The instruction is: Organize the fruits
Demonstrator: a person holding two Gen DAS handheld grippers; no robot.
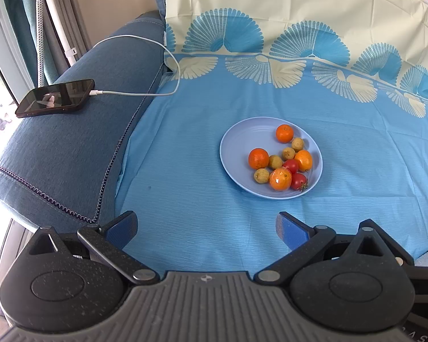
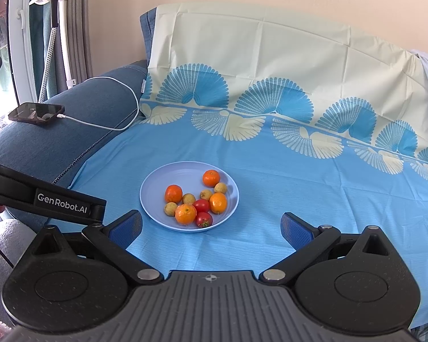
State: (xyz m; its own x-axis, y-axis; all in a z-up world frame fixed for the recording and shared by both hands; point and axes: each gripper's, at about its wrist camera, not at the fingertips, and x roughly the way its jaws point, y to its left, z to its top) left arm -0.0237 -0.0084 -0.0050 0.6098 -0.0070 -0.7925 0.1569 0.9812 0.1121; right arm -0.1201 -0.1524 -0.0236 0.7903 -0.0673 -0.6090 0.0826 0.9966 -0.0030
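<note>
Ten small fruits sit together on the pale blue plate (image 1: 236, 142) at the centre of both views — four oranges (image 1: 258, 158), two red tomatoes (image 1: 290, 166) and four small yellowish-brown fruits (image 1: 275, 162) that we cannot name for sure. They lie mixed, kinds touching one another, bunched toward the right and lower half of the plate, while its upper left part is bare. The plate rests on a blue cloth (image 1: 185, 193) with a fan pattern, spread over a sofa seat.

We hold both tools back from the plate. Our left claw (image 1: 205, 229) is spread wide and holds nothing, low in the left wrist view; our right claw (image 2: 211, 229) is likewise spread wide and empty, its fingers framing the near rim of the plate in the right wrist view. At the left edge of that view the other tool's black body shows.

As to the step in hand, we judge the scene fits two stages: fruits gathered on the plate as the finished order, or a mixed pile waiting to be sorted by kind. The pictures do not settle which. No other dish shows. A phone (image 1: 55, 98) on its white cable (image 1: 145, 42) lies on the sofa arm, upper left, well apart from the plate.
</note>
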